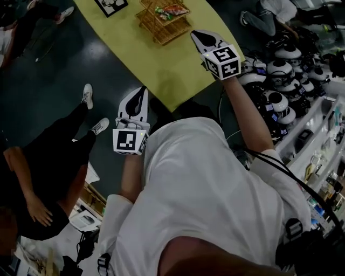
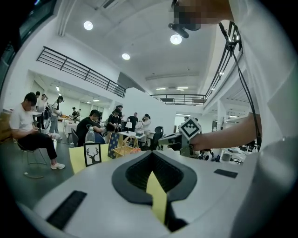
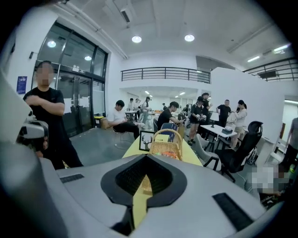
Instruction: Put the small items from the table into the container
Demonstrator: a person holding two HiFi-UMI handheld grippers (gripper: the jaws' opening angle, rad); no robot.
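A wicker basket [image 1: 163, 21] stands at the far end of the yellow table [image 1: 145, 54], with colourful small packets [image 1: 171, 11] inside it. My right gripper [image 1: 198, 35] hovers over the table's right edge, just right of the basket, shut with nothing in it. In the right gripper view the basket [image 3: 165, 146] lies straight ahead beyond the closed jaws [image 3: 146, 160]. My left gripper [image 1: 140, 91] sits at the table's near corner, shut and empty. The left gripper view shows the basket [image 2: 122, 151] and the right gripper [image 2: 179, 139] ahead.
A framed deer picture [image 1: 110, 5] stands at the table's far end. A person in black [image 1: 48, 161] stands on the floor to the left. White helmets [image 1: 280, 70] and shelves crowd the right side. A water bottle [image 2: 90, 135] stands behind the picture frame.
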